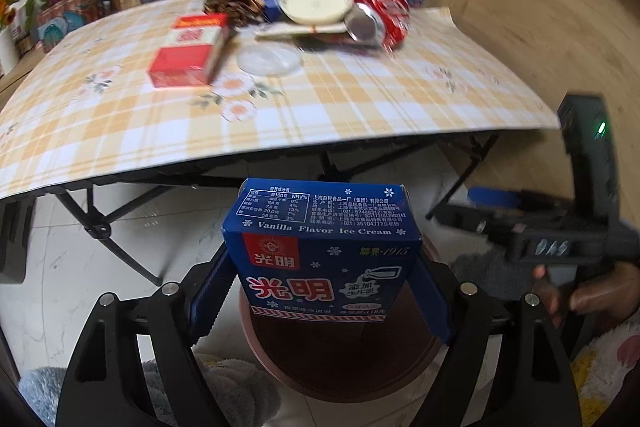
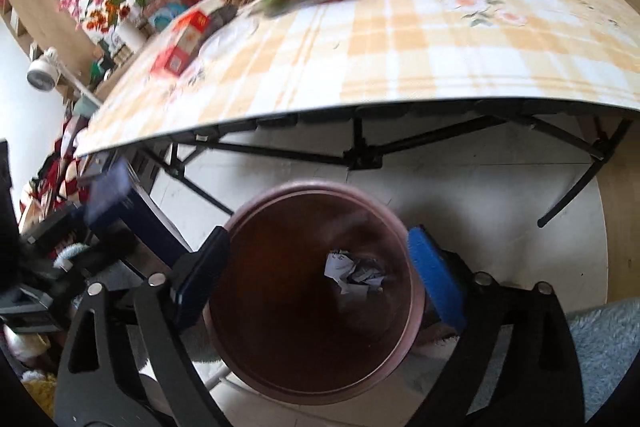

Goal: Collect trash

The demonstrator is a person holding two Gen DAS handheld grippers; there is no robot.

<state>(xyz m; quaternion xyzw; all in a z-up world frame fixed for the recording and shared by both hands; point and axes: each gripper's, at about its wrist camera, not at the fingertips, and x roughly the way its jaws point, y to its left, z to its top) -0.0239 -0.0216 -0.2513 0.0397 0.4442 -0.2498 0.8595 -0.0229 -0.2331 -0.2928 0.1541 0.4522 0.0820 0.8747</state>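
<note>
Meanwhile your left gripper (image 1: 320,291) clamped vanilla ice cream carton (image 1: 322,251) above bin (image 2: 312,307); right gripper (image 2: 316,283) stood wide, empty, over crumpled paper (image 2: 352,273) inside. Risk: off-centre release could have bounced carton off rim onto floor.

Blue ice cream box (image 1: 322,255) upright above brown bin (image 2: 316,291); crumpled paper (image 2: 354,273) inside.
</note>
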